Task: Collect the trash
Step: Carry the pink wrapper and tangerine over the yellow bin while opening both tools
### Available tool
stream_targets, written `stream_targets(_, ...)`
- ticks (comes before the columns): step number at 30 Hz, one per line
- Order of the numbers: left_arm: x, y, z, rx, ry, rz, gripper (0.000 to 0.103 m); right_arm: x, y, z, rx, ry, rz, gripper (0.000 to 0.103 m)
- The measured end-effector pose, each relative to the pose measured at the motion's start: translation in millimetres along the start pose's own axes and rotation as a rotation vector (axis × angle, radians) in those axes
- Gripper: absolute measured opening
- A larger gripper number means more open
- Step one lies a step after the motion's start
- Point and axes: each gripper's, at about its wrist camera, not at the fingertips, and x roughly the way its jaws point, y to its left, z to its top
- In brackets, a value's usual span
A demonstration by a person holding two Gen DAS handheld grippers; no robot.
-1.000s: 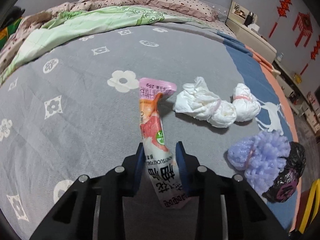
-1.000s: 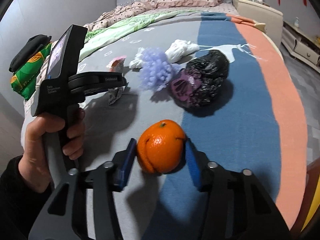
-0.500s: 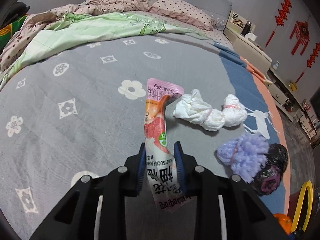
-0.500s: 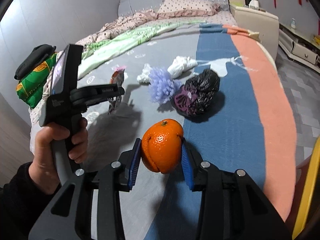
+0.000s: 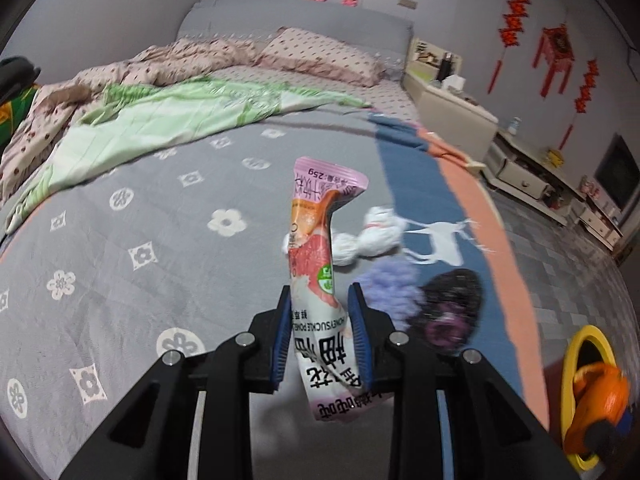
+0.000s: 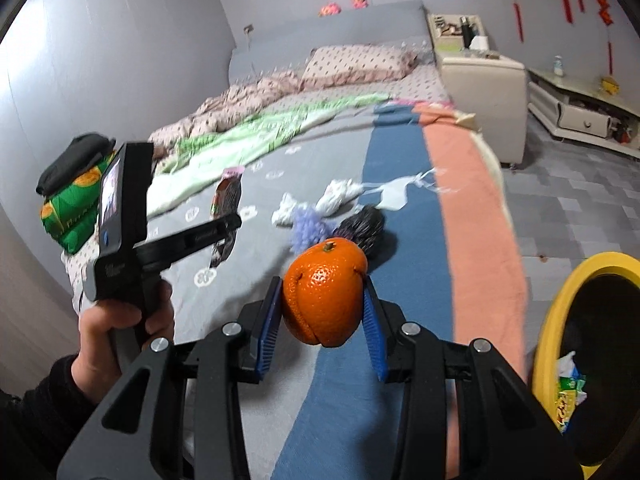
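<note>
Bin [image 6: 552, 320] being beside the bed, you are carrying the orange [image 6: 325, 290] clamped in the right claw [image 6: 322, 320] and the wrapper [image 5: 316, 280] pinched in the left claw [image 5: 319, 336]; release over its mouth.

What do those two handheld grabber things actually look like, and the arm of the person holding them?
Each is matte black plastic with angular struts, silver screws at the joints and two fingers lined with ribbed blue pads: the left gripper, the right gripper. Seen from the right wrist camera, the left one has a pistol-style handle, small white lettering and a slim screen-like panel on its upright block. The left hand is bare, with a black sleeve.
</note>
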Motion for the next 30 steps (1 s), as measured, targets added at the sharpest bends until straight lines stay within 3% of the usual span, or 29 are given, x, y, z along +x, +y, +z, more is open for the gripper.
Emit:
stream_targets(17, -79.9, -110.0, -4.5, 0.161, -0.095, -0.188, 0.026, -128.5, -69.4, 22.8, 0.111, -0.227, -0.148, 0.036)
stream_targets(30, -87.2, -202.1, -18.3, 0.297, -0.07, -0.321, 0.026, -192.5, -146.1, 17.2, 0.228, -0.291, -0.299, 0.036)
